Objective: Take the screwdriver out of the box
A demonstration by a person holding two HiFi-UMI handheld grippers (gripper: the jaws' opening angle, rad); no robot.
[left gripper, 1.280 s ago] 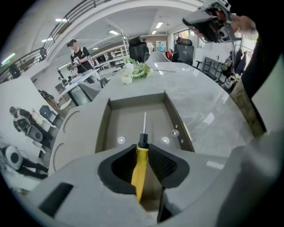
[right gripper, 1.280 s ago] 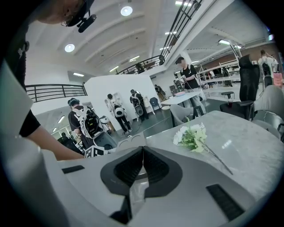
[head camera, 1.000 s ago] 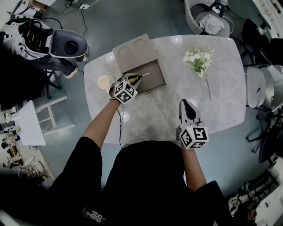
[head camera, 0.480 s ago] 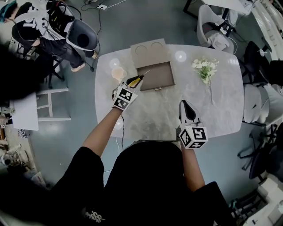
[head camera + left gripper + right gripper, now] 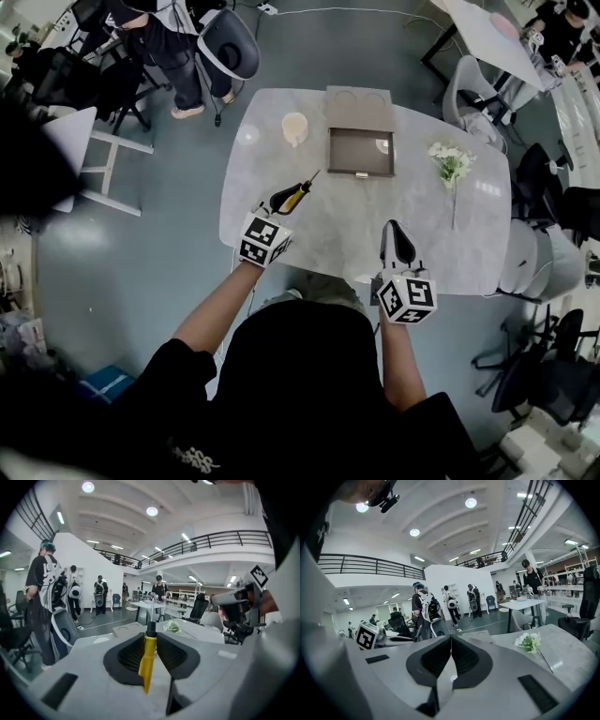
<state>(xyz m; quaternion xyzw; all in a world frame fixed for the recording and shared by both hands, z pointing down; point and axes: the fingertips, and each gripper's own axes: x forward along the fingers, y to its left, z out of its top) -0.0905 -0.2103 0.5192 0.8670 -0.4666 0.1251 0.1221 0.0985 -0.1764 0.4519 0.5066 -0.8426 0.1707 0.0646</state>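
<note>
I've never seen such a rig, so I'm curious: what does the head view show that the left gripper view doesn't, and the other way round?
Only the head view: the inside of the open box and the person's left forearm. Only the left gripper view: ceiling lights and a balcony railing. Both: the yellow-handled screwdriver clamped in the left tongs, and flowers on the table.

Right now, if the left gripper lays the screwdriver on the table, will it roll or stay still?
It would probably roll: the screwdriver handle looks round and tapered, and the table looks smooth and glossy. It seems stiff, standing straight out of the left gripper without sagging.
</note>
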